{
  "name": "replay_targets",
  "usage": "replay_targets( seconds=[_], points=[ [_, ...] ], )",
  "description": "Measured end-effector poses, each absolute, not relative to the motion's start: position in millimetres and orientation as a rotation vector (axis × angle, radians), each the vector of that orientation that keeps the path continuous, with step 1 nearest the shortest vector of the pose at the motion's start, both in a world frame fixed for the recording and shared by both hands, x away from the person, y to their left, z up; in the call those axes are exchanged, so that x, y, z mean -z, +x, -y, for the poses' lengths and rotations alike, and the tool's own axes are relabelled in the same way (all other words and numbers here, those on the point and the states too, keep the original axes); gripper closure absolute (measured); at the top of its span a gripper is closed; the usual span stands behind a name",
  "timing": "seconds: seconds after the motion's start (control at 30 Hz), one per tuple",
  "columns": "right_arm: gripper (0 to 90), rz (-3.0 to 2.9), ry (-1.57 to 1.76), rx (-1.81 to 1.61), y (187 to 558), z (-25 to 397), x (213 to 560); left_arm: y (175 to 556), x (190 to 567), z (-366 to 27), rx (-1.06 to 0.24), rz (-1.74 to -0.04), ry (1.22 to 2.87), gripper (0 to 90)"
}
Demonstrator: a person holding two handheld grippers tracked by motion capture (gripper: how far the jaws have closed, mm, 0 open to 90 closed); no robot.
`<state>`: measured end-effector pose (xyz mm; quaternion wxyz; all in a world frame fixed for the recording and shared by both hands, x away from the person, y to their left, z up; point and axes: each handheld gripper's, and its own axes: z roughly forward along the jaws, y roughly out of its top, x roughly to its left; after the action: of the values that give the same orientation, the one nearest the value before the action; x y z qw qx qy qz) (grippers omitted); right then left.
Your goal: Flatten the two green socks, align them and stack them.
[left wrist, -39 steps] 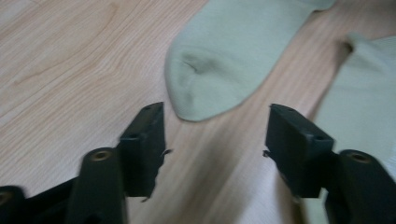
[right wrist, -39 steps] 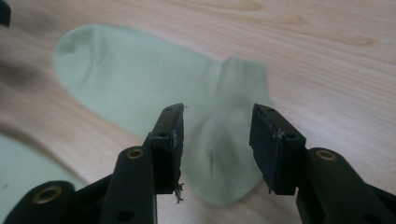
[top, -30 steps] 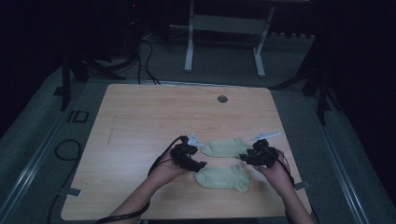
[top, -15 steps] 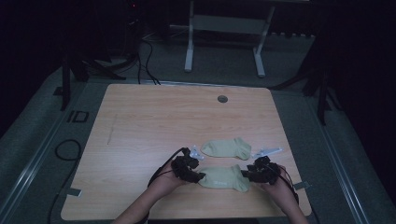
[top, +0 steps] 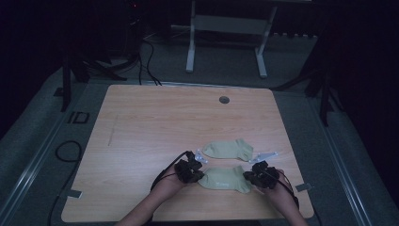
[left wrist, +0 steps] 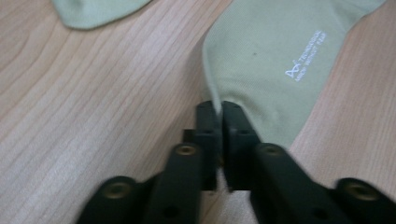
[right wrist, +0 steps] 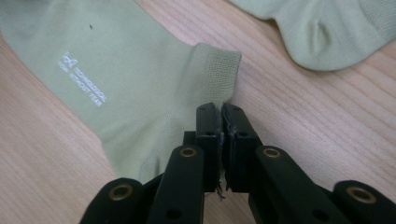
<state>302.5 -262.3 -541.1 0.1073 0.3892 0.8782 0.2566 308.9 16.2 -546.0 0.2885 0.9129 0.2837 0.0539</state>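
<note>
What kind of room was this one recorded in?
Probably a lab or recording room, not a home: a bare wooden table on grey carpet, loose cables and a metal stand behind it, dark surroundings. Two socks lie on the table.

This looks like a dim lab or recording room, not a home: a bare wooden table (top: 188, 122) with a cable grommet (top: 224, 100) stands on grey carpet (top: 37, 136), black cables (top: 146, 61) trail across the floor, and a white metal stand (top: 226, 42) and dark tripod legs (top: 66, 80) ring the table
</note>
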Motion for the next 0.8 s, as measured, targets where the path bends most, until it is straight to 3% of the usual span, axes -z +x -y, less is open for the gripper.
replay_targets(
  seconds=[0.43, 0.8],
  points=[
    [86.7, -2.523, 1.165, -0.871, 300.1, 272.3, 509.7, 310.7, 514.2, -20.2, -0.151, -0.764, 2.357, 88.4],
    [86.7, -2.45, 1.201, -0.924, 335.6, 281.9, 477.5, 339.4, 487.6, -17.9, -0.214, -0.798, 2.323, 88.4]
  ],
)
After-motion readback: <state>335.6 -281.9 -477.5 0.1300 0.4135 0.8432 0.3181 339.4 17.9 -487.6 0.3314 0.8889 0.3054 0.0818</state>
